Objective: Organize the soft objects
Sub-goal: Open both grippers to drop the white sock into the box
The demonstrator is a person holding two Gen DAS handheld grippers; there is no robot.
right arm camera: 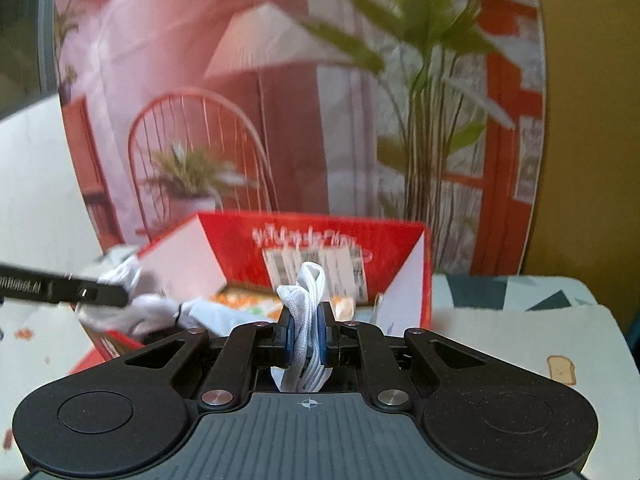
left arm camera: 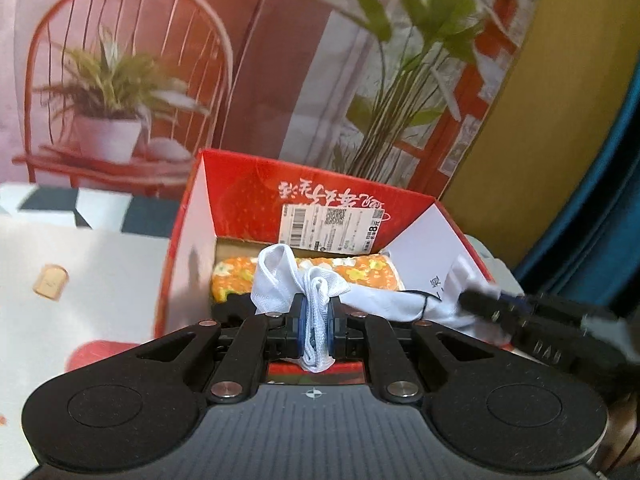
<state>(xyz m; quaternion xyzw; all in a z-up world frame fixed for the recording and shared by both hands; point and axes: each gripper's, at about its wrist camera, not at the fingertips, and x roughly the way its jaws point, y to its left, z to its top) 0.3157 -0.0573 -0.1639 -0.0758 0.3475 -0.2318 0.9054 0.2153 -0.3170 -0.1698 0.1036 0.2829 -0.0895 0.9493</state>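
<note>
While both tongs are hanging just before the red box (left arm camera: 244, 196), the left gripper (left arm camera: 316, 320) and right gripper (right arm camera: 307, 340) are each clamping shut on one end of the white cloth (left arm camera: 372, 300); its length is running crosswise between them, sagging over the orange pillow (left arm camera: 360, 272) inside; neither hand is sitting nearer.

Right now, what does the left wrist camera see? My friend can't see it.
The left gripper pinches a white cloth above an open red box. An orange flowered cloth lies inside, and the right gripper holds the white cloth's other end.
</note>
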